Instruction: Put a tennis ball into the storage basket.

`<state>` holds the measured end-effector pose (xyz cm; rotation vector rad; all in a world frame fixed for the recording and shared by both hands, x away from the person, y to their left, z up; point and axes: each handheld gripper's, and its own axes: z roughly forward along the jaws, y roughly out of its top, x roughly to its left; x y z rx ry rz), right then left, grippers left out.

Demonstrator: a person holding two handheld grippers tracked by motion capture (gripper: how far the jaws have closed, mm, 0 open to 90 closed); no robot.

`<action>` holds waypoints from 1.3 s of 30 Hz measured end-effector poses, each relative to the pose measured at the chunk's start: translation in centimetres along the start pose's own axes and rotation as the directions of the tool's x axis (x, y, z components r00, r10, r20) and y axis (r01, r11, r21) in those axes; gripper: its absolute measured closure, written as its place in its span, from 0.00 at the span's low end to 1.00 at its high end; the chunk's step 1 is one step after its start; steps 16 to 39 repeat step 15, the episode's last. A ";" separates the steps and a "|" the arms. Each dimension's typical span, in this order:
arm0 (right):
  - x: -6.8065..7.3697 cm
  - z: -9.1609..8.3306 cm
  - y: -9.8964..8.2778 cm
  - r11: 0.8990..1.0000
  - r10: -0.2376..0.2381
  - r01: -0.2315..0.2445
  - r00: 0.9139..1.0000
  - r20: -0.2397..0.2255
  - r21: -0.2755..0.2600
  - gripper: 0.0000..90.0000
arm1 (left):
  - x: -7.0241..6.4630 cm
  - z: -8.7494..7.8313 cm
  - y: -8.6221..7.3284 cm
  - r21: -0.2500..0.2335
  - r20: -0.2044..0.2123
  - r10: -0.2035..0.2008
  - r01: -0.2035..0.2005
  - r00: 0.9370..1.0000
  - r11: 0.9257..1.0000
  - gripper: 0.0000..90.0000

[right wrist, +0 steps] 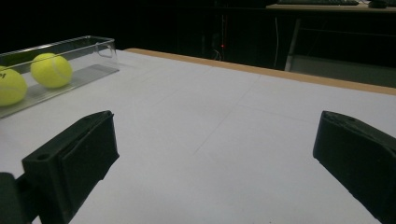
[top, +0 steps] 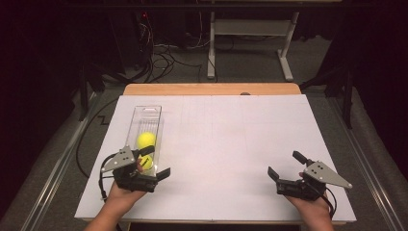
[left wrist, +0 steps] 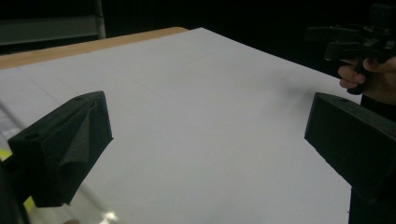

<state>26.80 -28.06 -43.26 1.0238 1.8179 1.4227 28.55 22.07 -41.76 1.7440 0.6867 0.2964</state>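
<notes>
Clear plastic box [top: 146,126], long & narrow, lies on the white surface [top: 226,144] at approx 9 o'clock from centre, long axis running 6 to 12. Inside: 2 yellow tennis balls. Ball no. 1 [top: 146,140] sits about mid-box; ball no. 2 [top: 146,162] is at the 6 o'clock end, just beside no. 1, partly hidden by the left tongs [top: 153,162]. The 12 o'clock half of the box holds nothing but its clear floor. In the right gripper view the box [right wrist: 70,65] shows at 10 o'clock, w/ both balls in a row: one [right wrist: 51,70] fully seen, the other [right wrist: 10,87] cut by the frame edge.

Left tongs: jaws spread wide, nothing between them; they hover at the box's 6 o'clock end, one jaw over the box, the other out over bare surface at 3 o'clock of it. In the left gripper view the clear box wall [left wrist: 9,121] shows at 8 o'clock, by the near jaw.

Right tongs [top: 285,166]: also spread wide, gripping nothing, at approx 4 o'clock on the surface, well apart from the box. Bare white surface lies between the jaws.
</notes>
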 end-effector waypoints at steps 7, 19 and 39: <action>-0.4 -0.4 0.1 1.000 0.015 -0.015 1.000 0.014 -0.016 0.00 | 1.5 -1.9 -0.5 -0.008 -0.040 -0.011 0.010 0.999 1.000 0.02; -0.3 -0.4 0.1 1.000 0.012 -0.012 1.000 0.008 -0.020 0.00 | 1.1 -1.7 -0.5 0.010 -0.036 -0.003 0.003 0.999 1.000 0.02; -0.3 -0.4 0.1 1.000 0.012 -0.012 1.000 0.008 -0.020 0.00 | 1.1 -1.7 -0.5 0.010 -0.036 -0.003 0.003 0.999 1.000 0.02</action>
